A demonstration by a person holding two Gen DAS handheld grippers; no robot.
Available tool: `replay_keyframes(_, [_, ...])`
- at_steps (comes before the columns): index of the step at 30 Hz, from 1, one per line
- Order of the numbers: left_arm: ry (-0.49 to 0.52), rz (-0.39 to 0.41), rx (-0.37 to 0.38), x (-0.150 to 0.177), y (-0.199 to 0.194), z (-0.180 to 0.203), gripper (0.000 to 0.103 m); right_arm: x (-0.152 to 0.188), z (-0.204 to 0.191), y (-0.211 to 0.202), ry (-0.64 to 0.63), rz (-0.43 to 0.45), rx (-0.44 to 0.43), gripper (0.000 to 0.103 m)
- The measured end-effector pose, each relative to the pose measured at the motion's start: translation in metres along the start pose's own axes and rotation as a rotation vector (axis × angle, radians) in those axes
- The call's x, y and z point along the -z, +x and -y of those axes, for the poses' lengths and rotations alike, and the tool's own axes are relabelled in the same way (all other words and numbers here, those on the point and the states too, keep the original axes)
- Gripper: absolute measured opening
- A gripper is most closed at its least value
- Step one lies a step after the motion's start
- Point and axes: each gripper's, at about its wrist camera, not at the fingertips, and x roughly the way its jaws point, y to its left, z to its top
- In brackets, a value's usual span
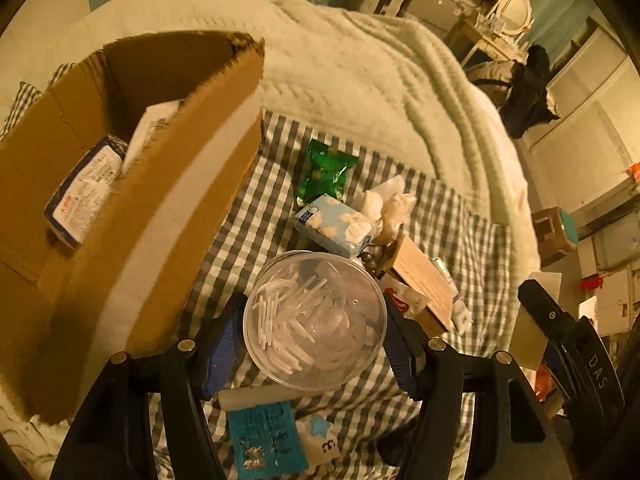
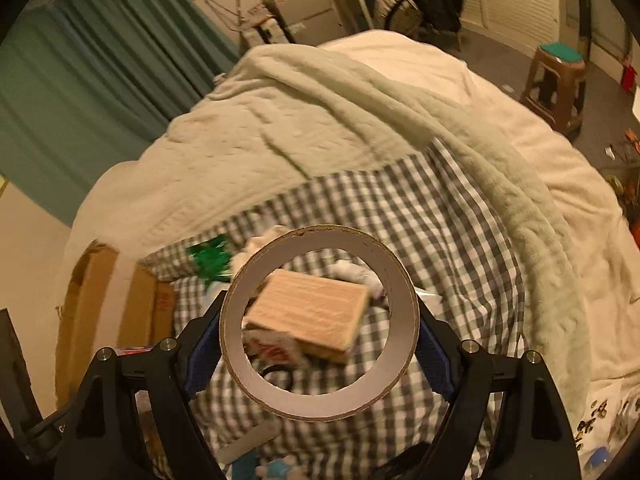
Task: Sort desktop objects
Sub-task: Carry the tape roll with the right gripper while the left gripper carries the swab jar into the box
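Note:
My left gripper [image 1: 315, 332] is shut on a clear round container of white cotton swabs [image 1: 316, 320], held above the checked sheet beside an open cardboard box [image 1: 160, 208] on its left. The box holds a blue-and-white packet [image 1: 86, 192]. My right gripper [image 2: 320, 344] is shut on a cardboard tape roll [image 2: 320, 344] and holds it above the sheet. Through its hole I see a tan box [image 2: 312, 312]. On the sheet lie a green snack bag [image 1: 326, 168], a blue tissue pack [image 1: 332, 224] and crumpled tissues [image 1: 388, 204].
A pale quilted blanket [image 1: 352, 80] covers the bed beyond the checked sheet [image 2: 440, 240]. A teal card [image 1: 264, 436] and a white tube [image 1: 256, 396] lie under the left gripper. A brown stool [image 2: 556, 84] stands on the floor at right. The cardboard box also shows at the right wrist view's left [image 2: 100, 312].

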Motion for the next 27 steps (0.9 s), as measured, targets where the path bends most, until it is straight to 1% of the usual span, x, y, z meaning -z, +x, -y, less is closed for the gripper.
replay_keyframes(4, [-0.013, 0.036, 0.063, 0.002, -0.028, -0.003, 0.066, 0.005, -0.020, -0.025, -0.037, 0.025, -0.024, 0.083])
replay_keyframes(7, [-0.044, 0.082, 0.118, -0.005, -0.057, -0.009, 0.066, 0.003, -0.043, -0.047, -0.089, 0.051, -0.029, 0.083])
replay_keyframes(10, [-0.062, 0.147, 0.154, -0.016, -0.090, -0.019, 0.066, 0.000, -0.072, -0.069, -0.157, 0.077, -0.041, 0.083])
replay_keyframes(13, [-0.077, 0.219, 0.165, -0.029, -0.124, -0.038, 0.066, -0.003, -0.107, -0.086, -0.232, 0.085, -0.073, 0.083])
replay_keyframes(16, [-0.106, 0.277, 0.141, -0.040, -0.149, -0.064, 0.066, -0.003, -0.149, -0.097, -0.315, 0.074, -0.129, 0.083])
replay_keyframes(19, [-0.147, 0.314, 0.107, -0.047, -0.160, -0.094, 0.066, 0.001, -0.191, -0.103, -0.400, 0.052, -0.187, 0.083])
replay_keyframes(20, [-0.161, 0.317, 0.092, -0.049, -0.161, -0.106, 0.066, 0.005, -0.208, -0.102, -0.425, 0.038, -0.212, 0.083])
replay_keyframes(24, [-0.198, 0.313, 0.023, -0.054, -0.158, -0.146, 0.066, 0.026, -0.244, -0.091, -0.454, 0.020, -0.268, 0.083])
replay_keyframes(27, [-0.203, 0.295, -0.044, -0.055, -0.148, -0.172, 0.066, 0.043, -0.265, -0.068, -0.450, -0.017, -0.290, 0.083])
